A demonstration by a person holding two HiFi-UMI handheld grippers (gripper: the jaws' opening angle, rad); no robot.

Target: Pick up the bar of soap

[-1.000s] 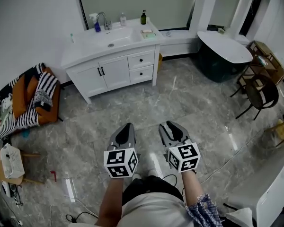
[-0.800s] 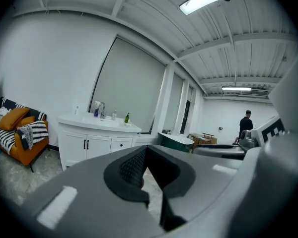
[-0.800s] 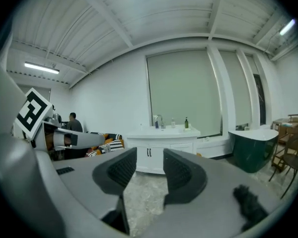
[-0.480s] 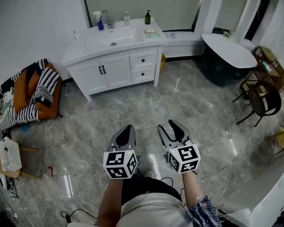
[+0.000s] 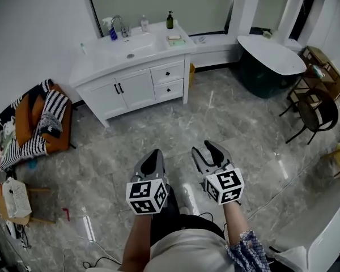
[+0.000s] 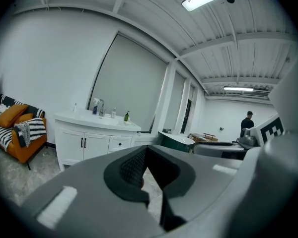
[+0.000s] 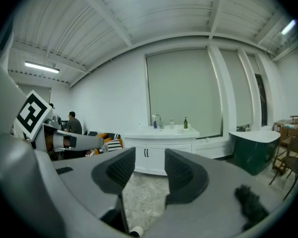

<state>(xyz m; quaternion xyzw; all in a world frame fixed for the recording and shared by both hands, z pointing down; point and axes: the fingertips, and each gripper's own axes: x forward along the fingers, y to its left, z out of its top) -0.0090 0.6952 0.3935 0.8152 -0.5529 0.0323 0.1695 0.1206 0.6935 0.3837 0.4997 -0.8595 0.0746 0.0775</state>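
Observation:
The bar of soap (image 5: 174, 37) is a small pale block near the right end of the white vanity top (image 5: 102, 58), far across the floor from me. Both grippers hang low over the grey marble floor, close to the person's body. My left gripper (image 5: 153, 153) is shut, its tips together and nothing in them; in the left gripper view its pads meet (image 6: 145, 150). My right gripper (image 5: 204, 148) stands open and holds nothing, with a clear gap between its pads in the right gripper view (image 7: 150, 155). From the gripper views the soap is too small to make out.
On the vanity are a faucet (image 5: 120, 24) and a dark bottle (image 5: 170, 20). A dark bathtub (image 5: 269, 67) sits right of it and a chair (image 5: 314, 115) further right. An orange seat with striped cloth (image 5: 37, 123) stands left. Cables lie near the person's feet. A person (image 7: 72, 123) stands in the background.
The right gripper's jaws have spread wider than a second ago. Both grippers sit slightly lower in the head view; the left one stays shut.

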